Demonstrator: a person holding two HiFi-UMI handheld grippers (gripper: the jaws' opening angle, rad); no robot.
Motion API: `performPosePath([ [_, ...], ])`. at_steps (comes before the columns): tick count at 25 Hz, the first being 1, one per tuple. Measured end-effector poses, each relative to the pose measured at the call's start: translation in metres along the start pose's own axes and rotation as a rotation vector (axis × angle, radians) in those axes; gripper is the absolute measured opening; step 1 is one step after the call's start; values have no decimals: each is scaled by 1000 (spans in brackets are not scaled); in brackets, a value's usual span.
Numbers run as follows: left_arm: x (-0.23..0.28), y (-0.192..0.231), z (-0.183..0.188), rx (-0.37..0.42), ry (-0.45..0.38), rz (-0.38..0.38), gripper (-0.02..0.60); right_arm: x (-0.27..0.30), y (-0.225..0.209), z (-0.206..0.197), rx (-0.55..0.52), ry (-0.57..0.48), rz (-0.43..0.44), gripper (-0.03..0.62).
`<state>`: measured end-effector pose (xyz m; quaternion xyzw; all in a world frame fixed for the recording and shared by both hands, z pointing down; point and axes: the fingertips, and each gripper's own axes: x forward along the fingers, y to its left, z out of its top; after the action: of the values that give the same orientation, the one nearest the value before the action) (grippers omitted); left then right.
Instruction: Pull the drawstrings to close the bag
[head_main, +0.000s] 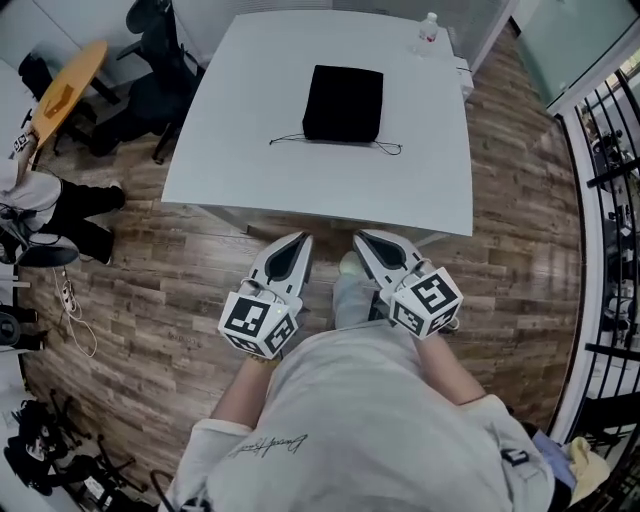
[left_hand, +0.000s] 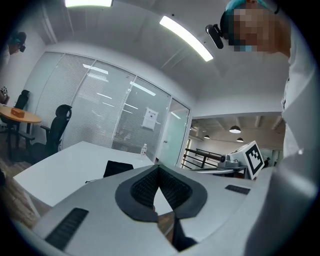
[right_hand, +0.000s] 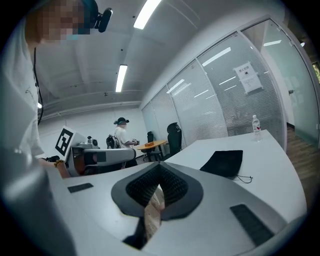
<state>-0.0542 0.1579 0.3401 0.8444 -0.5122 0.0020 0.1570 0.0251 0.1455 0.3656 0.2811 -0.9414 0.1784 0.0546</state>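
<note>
A black drawstring bag (head_main: 343, 103) lies flat on the white table (head_main: 250, 160), its thin cords (head_main: 385, 147) trailing along its near edge to both sides. The bag also shows in the left gripper view (left_hand: 117, 168) and in the right gripper view (right_hand: 224, 162). My left gripper (head_main: 301, 240) and right gripper (head_main: 362, 238) are held side by side over the wood floor, short of the table's near edge. Both are shut with nothing between their jaws. Each points toward the table and is well apart from the bag.
A clear water bottle (head_main: 428, 29) stands at the table's far right corner. Office chairs (head_main: 150, 60) and a round wooden table (head_main: 68, 85) stand at the left, with a seated person (head_main: 40, 205) nearby. A black railing (head_main: 610, 190) runs along the right.
</note>
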Motion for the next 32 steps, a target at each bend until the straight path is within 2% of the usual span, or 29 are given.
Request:
performPosePath([
  [10, 109, 54, 50, -30, -8, 8, 11, 65, -102, 66, -22, -26, 19, 21],
  [15, 147, 64, 62, -29, -13, -2, 11, 79, -137, 81, -18, -28, 15, 21],
  [26, 185, 83, 68, -24, 8, -36, 11, 97, -170, 86, 8, -15, -29, 21],
  [32, 198, 100, 71, -16, 34, -96, 11, 112, -178, 89, 24, -16, -84, 21],
])
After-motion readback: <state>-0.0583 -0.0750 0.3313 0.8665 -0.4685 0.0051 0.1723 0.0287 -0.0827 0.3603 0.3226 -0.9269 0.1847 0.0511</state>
